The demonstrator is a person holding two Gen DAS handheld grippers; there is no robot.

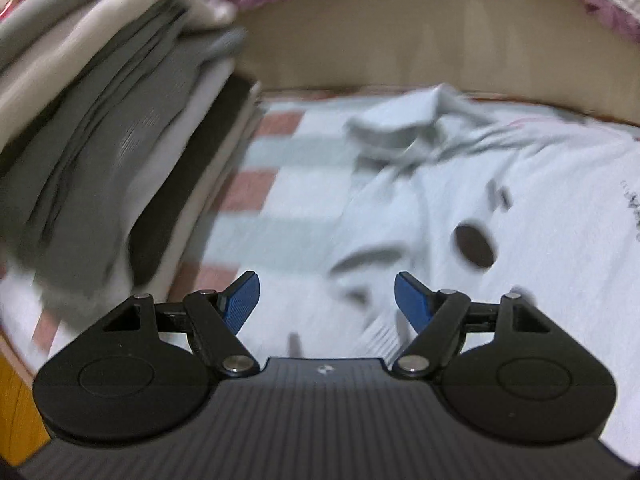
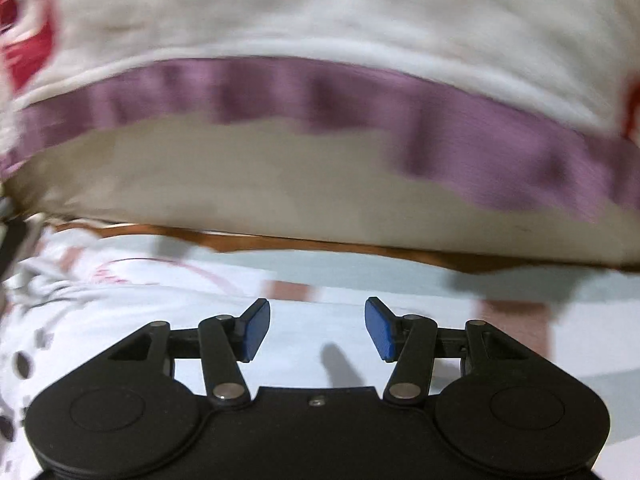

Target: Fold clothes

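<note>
A white shirt (image 1: 520,208) with dark spots and a grey collar lies spread on the bed, rumpled near the collar. My left gripper (image 1: 326,300) hangs open above its lower left part, with nothing between the blue pads. A stack of folded grey, white and black clothes (image 1: 120,152) stands at the left of the left wrist view. In the right wrist view the same white shirt (image 2: 80,320) shows at the left, blurred. My right gripper (image 2: 317,328) is open over the white cloth, its pads apart and empty.
The bed sheet (image 1: 276,184) has pale blue and pink checks. A beige padded board (image 2: 280,192) rises behind the bed, draped with a white blanket with a purple hem (image 2: 360,100). A wooden edge (image 1: 16,408) shows at the lower left.
</note>
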